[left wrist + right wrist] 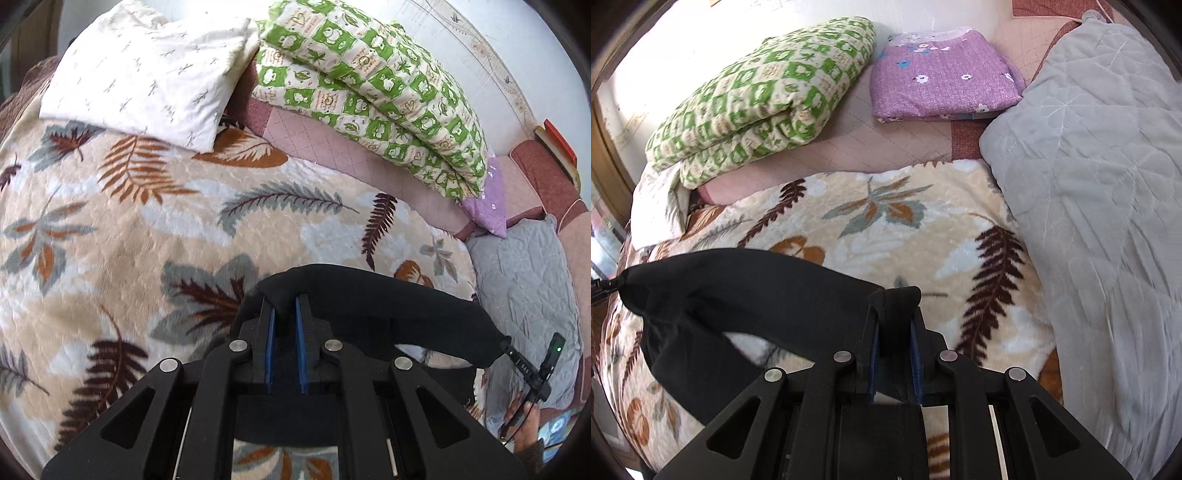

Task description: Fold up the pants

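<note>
The black pants [384, 299] hang stretched between my two grippers above a leaf-patterned blanket [147, 229]. My left gripper [286, 301] is shut on one end of the pants' edge. In the left wrist view the other gripper [517, 360] holds the far end at the right. My right gripper [895, 299] is shut on the pants [746, 284], which run left to the left gripper [605, 286] at the frame edge. The rest of the pants droops below the held edge.
A white pillow [147, 74] and a green checked quilt [373, 85] lie at the bed's far side. A folded purple cloth [942, 77] and a grey quilted pad [1100, 184] lie to the right. Books [557, 147] stand by the wall.
</note>
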